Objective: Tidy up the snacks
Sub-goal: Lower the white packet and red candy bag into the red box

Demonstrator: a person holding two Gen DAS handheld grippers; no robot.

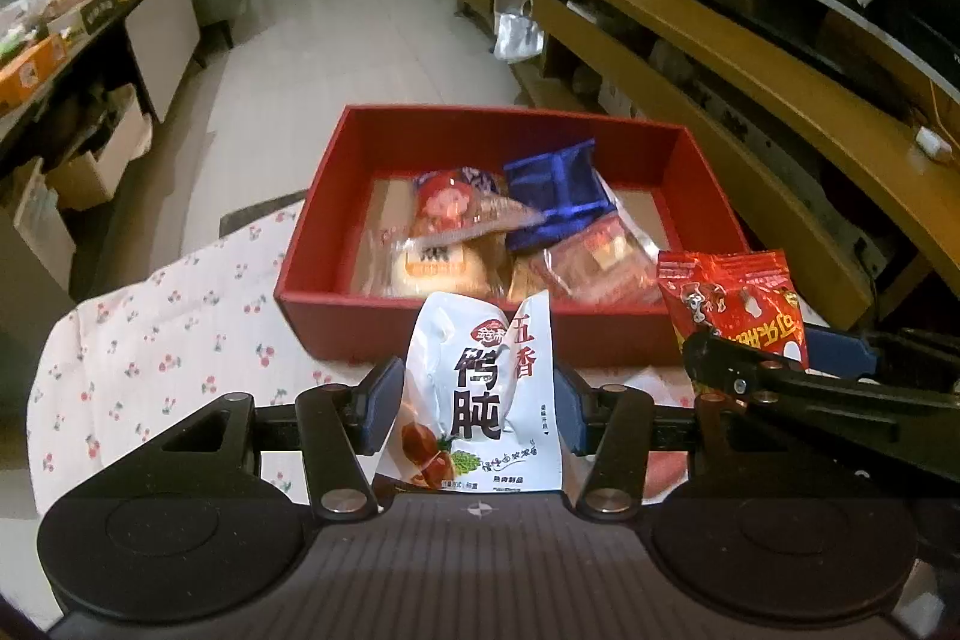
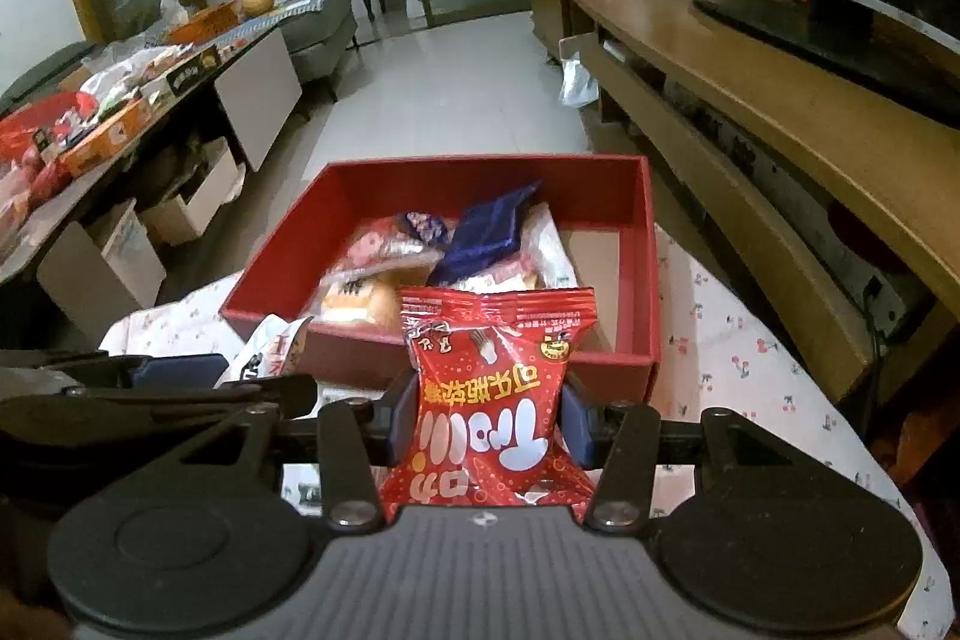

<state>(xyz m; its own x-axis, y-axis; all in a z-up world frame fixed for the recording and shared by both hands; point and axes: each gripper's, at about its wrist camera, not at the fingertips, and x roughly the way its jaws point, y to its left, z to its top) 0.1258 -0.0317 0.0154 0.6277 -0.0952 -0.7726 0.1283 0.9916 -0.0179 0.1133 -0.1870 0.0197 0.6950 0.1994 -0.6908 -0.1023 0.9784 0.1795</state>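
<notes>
Left wrist view shows my left gripper (image 1: 480,394) clamped on a white packet (image 1: 480,400), the pads pressing its two side edges about halfway up, so the top stands free above them. Right wrist view has my right gripper (image 2: 489,418) pinching a red packet (image 2: 498,400) the same way, mid-body, its crimped top seam pointing toward the red box (image 2: 645,280).

Both packets look light, thin and crinkly. I judge the film slick and easily crushed, so the grip should stay on the sides where the contents give the pads something to press against; a hold on the seam alone would likely slip. The white one bulges a little between the pads, so I would not squeeze harder.

Just ahead of both grippers, the box sits open on a cherry-print cloth (image 1: 180,328), already holding a blue packet (image 1: 558,196), a wrapped bun (image 1: 435,268) and other wrapped snacks. Free floor shows at its right side.

Around me are a tiled floor (image 2: 456,76), a long wooden cabinet (image 2: 780,112) on the right and a cluttered table (image 2: 120,112) on the left.
</notes>
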